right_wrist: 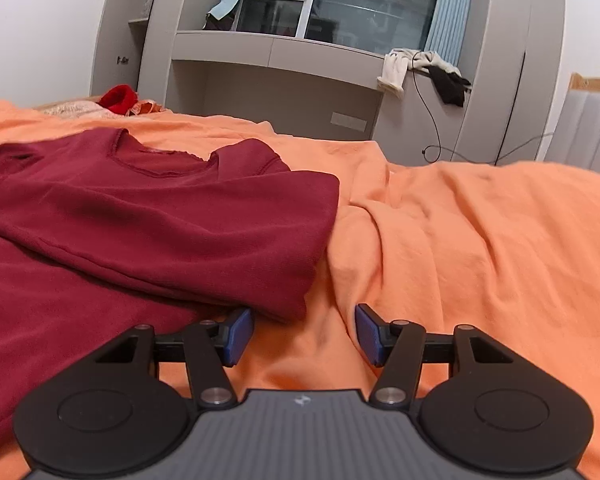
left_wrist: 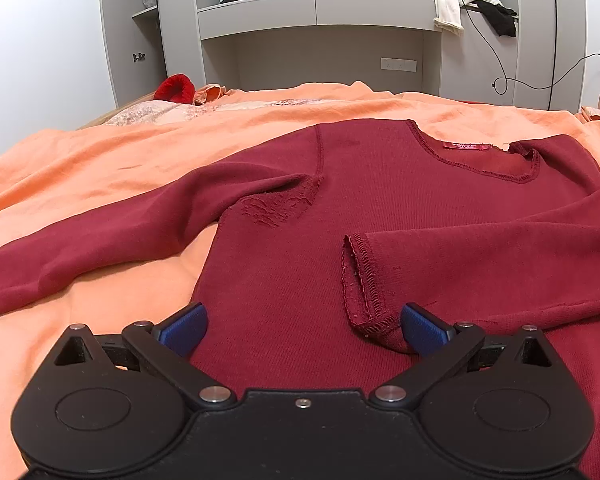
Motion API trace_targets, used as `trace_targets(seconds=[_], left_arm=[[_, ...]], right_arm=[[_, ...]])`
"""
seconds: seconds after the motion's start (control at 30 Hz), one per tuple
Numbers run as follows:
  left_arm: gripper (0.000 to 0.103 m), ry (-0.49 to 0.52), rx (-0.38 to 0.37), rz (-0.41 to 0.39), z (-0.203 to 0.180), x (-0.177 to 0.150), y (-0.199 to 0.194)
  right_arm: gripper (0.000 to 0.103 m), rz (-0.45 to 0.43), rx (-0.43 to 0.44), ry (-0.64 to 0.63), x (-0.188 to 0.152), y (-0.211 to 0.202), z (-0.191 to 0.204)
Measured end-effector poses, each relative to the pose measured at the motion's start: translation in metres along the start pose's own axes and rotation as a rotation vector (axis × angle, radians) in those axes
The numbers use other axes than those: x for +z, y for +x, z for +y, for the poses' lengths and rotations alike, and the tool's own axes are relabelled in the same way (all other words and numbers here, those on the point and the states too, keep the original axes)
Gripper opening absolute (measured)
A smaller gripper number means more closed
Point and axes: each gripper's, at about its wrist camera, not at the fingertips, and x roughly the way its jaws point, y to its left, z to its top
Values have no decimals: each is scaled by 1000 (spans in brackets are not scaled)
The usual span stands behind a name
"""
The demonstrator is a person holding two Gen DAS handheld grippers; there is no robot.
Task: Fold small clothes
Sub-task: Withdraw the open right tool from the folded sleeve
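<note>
A dark red long-sleeved top (left_wrist: 380, 208) lies flat on the orange bedspread (left_wrist: 100, 160), neckline away from me. Its right sleeve is folded across the body, and the sleeve's cuff (left_wrist: 364, 284) rests near the middle. The left sleeve (left_wrist: 100, 236) stretches out to the left. My left gripper (left_wrist: 304, 328) hovers open over the lower body of the top, its right blue pad close beside the cuff. In the right wrist view the folded side of the top (right_wrist: 160, 224) lies to the left. My right gripper (right_wrist: 304, 334) stands open above bare bedspread (right_wrist: 480, 240) just off the top's folded edge, nothing between its pads.
A bright red garment (left_wrist: 176, 88) and a lace-patterned cloth (left_wrist: 148, 114) lie at the bed's far left. Grey cabinets and a ledge (left_wrist: 316, 12) stand behind the bed, with white and black clothes (left_wrist: 472, 8) hanging off the ledge. A black cable (left_wrist: 500, 84) dangles there.
</note>
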Motion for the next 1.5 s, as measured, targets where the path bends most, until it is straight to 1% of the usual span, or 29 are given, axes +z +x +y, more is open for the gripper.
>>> trace_targets(seconds=[0.03, 0.13, 0.17, 0.2, 0.23, 0.37, 0.4, 0.47, 0.5, 0.53, 0.57, 0.67, 0.7, 0.73, 0.77, 0.83, 0.9, 1.03, 1.1, 1.17, 1.2, 1.27, 1.3, 1.33, 1.4, 1.43, 1.47, 1.5], left_arm=[[103, 0, 0, 0, 0, 0, 0], [103, 1, 1, 0, 0, 0, 0], [103, 2, 2, 0, 0, 0, 0], [103, 3, 2, 0, 0, 0, 1], [103, 3, 2, 0, 0, 0, 0], [103, 2, 2, 0, 0, 0, 1], [103, 2, 2, 0, 0, 0, 1], [103, 2, 2, 0, 0, 0, 1], [103, 2, 2, 0, 0, 0, 1], [103, 3, 2, 0, 0, 0, 1], [103, 3, 2, 0, 0, 0, 1], [103, 1, 1, 0, 0, 0, 1], [103, 1, 1, 0, 0, 0, 1], [103, 0, 0, 0, 0, 0, 1], [103, -1, 0, 1, 0, 0, 1], [103, -1, -1, 1, 0, 0, 1], [103, -1, -1, 1, 0, 0, 1], [103, -1, -1, 0, 0, 0, 1], [103, -6, -5, -2, 1, 0, 1], [103, -16, -11, -3, 3, 1, 0], [103, -23, -12, -6, 4, 1, -1], [103, -47, -10, -24, 8, 0, -8], [103, -55, -10, -33, 11, 0, -12], [103, -66, -12, -41, 14, -1, -16], [103, -99, -8, -57, 22, -1, -26], [103, -121, -6, -61, 28, 0, -30], [103, -142, -9, -63, 34, 2, -34], [103, -160, -9, -67, 41, 4, -37]], right_arm=[[34, -11, -2, 3, 1, 0, 0], [22, -48, 29, 29, 3, -4, -7], [20, -61, 36, 31, 4, -7, -8], [13, -67, 32, 26, 5, -9, -8], [10, -66, 25, 18, 5, -9, -9], [9, -34, 28, 31, 4, -7, -11], [11, -30, 27, 22, 3, -7, -10], [24, -36, 18, 6, 3, -8, -8], [36, -46, 10, -3, 2, -9, -7], [40, -52, 0, -16, 2, -9, -5], [39, -56, -2, -34, 3, -8, -2], [39, -59, -18, -76, 6, -5, 5], [35, -57, -20, -87, 7, -3, 7], [23, -55, -24, -101, 8, -2, 9], [16, -51, -24, -117, 8, -2, 11], [8, -38, -29, -130, 9, -1, 13], [7, -7, -13, -96, 9, 1, 9], [7, 47, 34, 31, 7, 6, -5], [8, 61, 52, 51, 9, 8, -7], [11, 73, 55, 58, 12, 8, -8], [14, 84, 63, 65, 14, 8, -8], [31, 109, 69, 59, 18, 5, -7], [47, 114, 70, 52, 20, 2, -6], [54, 110, 68, 46, 21, -2, -6], [59, 97, 60, 32, 26, -15, -3], [65, 77, 56, 36, 28, -24, -2], [69, 45, 57, 51, 30, -36, -1], [78, 18, 68, 71, 32, -47, 0]])
